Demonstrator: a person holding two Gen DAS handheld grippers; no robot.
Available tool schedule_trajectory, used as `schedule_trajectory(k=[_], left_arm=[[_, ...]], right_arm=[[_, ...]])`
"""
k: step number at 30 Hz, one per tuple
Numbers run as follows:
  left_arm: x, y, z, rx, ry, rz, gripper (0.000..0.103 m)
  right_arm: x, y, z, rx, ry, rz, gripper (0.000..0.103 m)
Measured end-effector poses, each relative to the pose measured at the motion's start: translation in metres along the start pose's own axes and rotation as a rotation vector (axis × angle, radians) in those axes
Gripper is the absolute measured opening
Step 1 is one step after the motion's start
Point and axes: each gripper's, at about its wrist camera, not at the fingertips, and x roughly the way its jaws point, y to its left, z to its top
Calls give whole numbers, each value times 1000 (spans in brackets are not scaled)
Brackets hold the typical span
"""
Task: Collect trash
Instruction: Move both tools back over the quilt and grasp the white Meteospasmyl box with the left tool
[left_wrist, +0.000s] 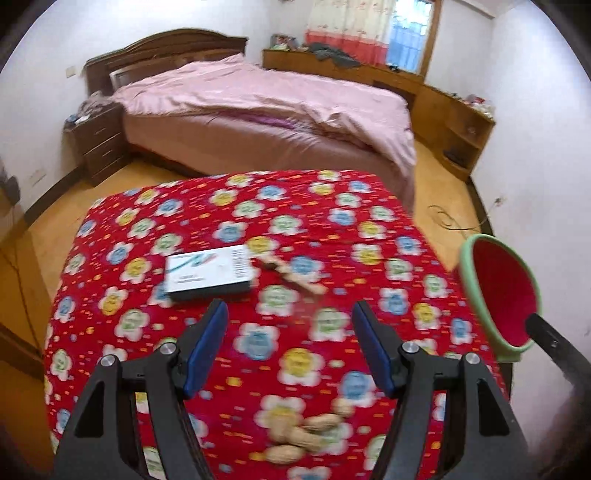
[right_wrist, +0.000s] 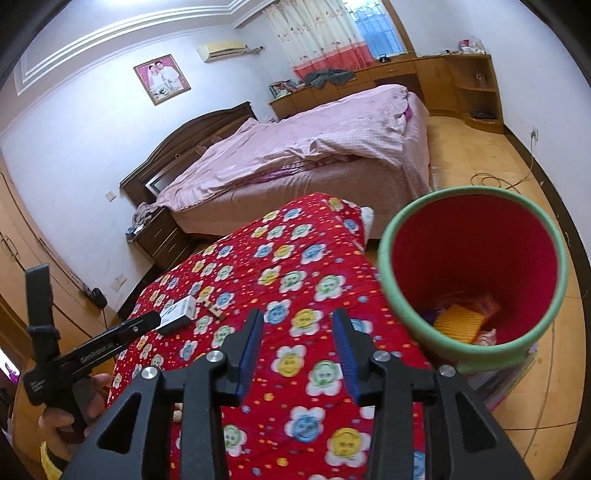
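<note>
A pink-covered bed (left_wrist: 266, 110) stands beyond the red flowered tablecloth (left_wrist: 332, 229), a framed portrait (right_wrist: 161, 78) above.

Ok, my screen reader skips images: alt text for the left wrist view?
Open left gripper over a red flowered tablecloth, peanuts just below it, a white box and wooden stick beyond. A red, green-rimmed bin sits right.

Red flower-printed cloth table cover (left_wrist: 258, 221): soft, matt, quilted-looking weave. White rectangular cardboard box (left_wrist: 208, 273), on the cover: smooth, slight sheen. Tan peanut shells (left_wrist: 306, 432), on the cover: rough, dull. Red bin with green rim (right_wrist: 472, 266), beside the cover: smooth, matt plastic. Left gripper (left_wrist: 288, 343): matt black plastic, blue ribbed pads, bright metal pins.
</note>
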Motion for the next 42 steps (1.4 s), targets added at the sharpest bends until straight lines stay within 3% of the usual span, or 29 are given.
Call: schedule_trajectory(k=[15, 26, 37, 42], left_arm=[[57, 99, 41, -85, 5, 89, 69], [119, 117, 60, -67, 100, 158, 69], [100, 127, 24, -60, 122, 223, 69], [78, 124, -1, -88, 119, 199, 69]], right_arm=[[50, 13, -7, 34, 48, -65, 45], [49, -13, -13, 82, 62, -138, 45], [39, -15, -18, 86, 58, -104, 45], [30, -16, -22, 84, 48, -95, 45]])
